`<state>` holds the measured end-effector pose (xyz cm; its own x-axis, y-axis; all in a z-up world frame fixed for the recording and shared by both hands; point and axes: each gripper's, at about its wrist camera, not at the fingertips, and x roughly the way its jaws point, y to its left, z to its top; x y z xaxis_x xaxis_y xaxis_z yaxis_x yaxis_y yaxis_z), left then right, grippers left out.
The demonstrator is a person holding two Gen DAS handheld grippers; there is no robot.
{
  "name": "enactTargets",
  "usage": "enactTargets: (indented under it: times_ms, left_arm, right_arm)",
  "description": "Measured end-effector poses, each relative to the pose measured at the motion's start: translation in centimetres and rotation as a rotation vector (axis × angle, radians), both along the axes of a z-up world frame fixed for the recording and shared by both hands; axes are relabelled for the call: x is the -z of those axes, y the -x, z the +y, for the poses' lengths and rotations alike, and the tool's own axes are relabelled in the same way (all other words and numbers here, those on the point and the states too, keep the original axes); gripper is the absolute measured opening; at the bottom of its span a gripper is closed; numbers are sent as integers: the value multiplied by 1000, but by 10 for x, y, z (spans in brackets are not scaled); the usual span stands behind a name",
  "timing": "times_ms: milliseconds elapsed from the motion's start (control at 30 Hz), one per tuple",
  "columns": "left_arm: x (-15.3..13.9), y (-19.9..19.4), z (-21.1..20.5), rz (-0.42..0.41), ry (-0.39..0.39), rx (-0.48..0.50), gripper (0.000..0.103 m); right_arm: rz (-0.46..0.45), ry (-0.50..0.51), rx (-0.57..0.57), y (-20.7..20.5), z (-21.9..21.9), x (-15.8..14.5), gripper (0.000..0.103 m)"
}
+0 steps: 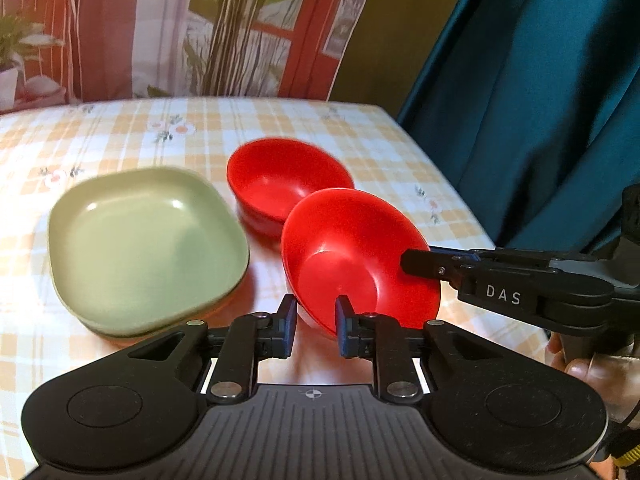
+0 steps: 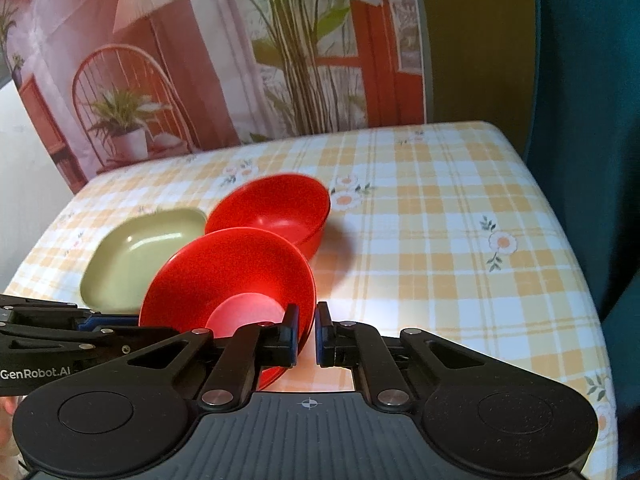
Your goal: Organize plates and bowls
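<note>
"GenRobot.AI" is printed on the left gripper (image 2: 132,322) and "DAS" on the right gripper (image 2: 307,334). On the checked floral tablecloth (image 2: 440,240), from left to right, lie a glossy green square plate (image 1: 148,248), a red bowl (image 1: 288,180) and a nearer, tilted red bowl (image 1: 352,256). The right gripper is clamped on the tilted bowl's rim at 3 o'clock, while the left gripper's fingers, slightly apart, straddle its rim at 6 o'clock; whether they press it I cannot tell.

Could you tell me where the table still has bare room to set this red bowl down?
Bare cloth lies right of the far red bowl, out to the table edge. It is crowded left, around the green plates.
</note>
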<state>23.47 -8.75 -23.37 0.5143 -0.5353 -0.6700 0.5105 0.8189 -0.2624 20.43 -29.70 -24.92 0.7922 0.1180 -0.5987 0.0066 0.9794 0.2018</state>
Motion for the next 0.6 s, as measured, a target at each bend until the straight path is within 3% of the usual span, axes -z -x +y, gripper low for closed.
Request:
enactTargets:
  times_ms: [367,600]
  left_arm:
    - [-26,-17,-8,-75,-27,-12,22]
    - [-25,-40,-11,-69,-39,-20,22]
  right_arm:
    - [-51,5,-5,-25,-1,-27,7]
    - [-54,6,-6,-50,-1,-31,7]
